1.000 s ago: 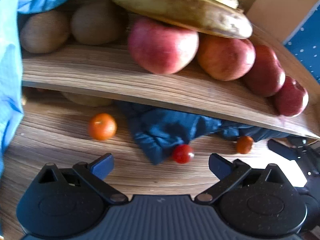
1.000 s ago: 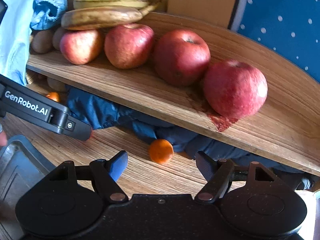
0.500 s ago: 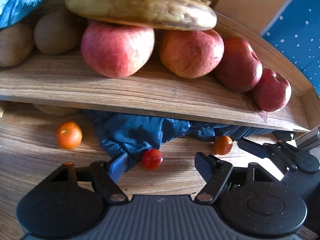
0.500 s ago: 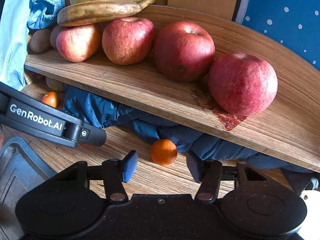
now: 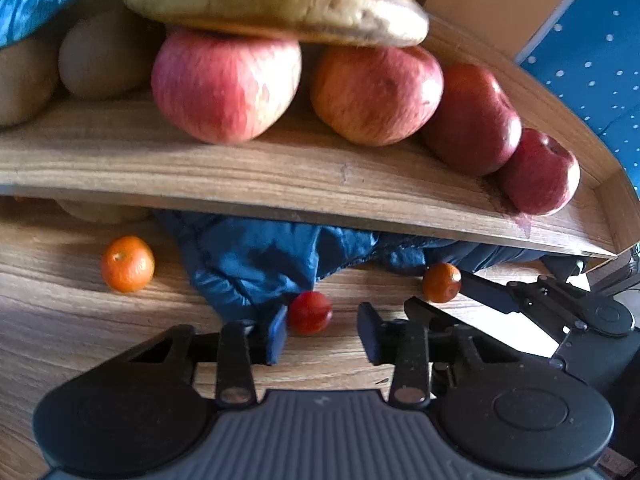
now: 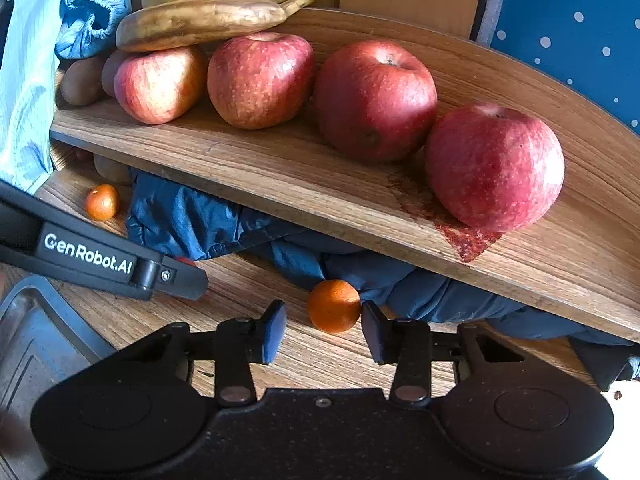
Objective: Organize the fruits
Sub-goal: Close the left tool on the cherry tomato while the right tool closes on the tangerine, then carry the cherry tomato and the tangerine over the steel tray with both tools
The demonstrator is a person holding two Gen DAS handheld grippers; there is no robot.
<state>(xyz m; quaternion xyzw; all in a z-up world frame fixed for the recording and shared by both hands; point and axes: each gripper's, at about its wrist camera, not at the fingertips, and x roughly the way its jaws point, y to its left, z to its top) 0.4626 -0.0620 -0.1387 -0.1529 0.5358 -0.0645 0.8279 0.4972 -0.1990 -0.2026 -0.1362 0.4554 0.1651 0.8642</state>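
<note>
On the wooden tabletop a small red tomato (image 5: 310, 312) lies between the fingers of my left gripper (image 5: 323, 334), against the left pad (image 5: 277, 334) with a gap to the right one; the jaws are closing. A small orange (image 6: 334, 306) sits between the fingers of my right gripper (image 6: 323, 332), touching the right pad (image 6: 371, 332) with room on its left; these jaws are closing too. A second small orange (image 5: 128, 264) lies further left. Several red apples (image 6: 374, 100), bananas (image 6: 200, 20) and kiwis (image 5: 106, 60) fill the raised wooden shelf (image 6: 304, 184).
A crumpled dark blue cloth (image 5: 256, 256) spills from under the shelf, right behind both small fruits. A grey metal tray (image 6: 28, 344) sits at the near left. Light blue fabric (image 6: 24, 80) hangs at the left, and a blue dotted panel (image 6: 580, 20) stands at the right.
Both pairs of jaws have narrowed a lot. My left gripper slid right, so the tomato now sits between its fingers. The right gripper stayed over the orange.
</note>
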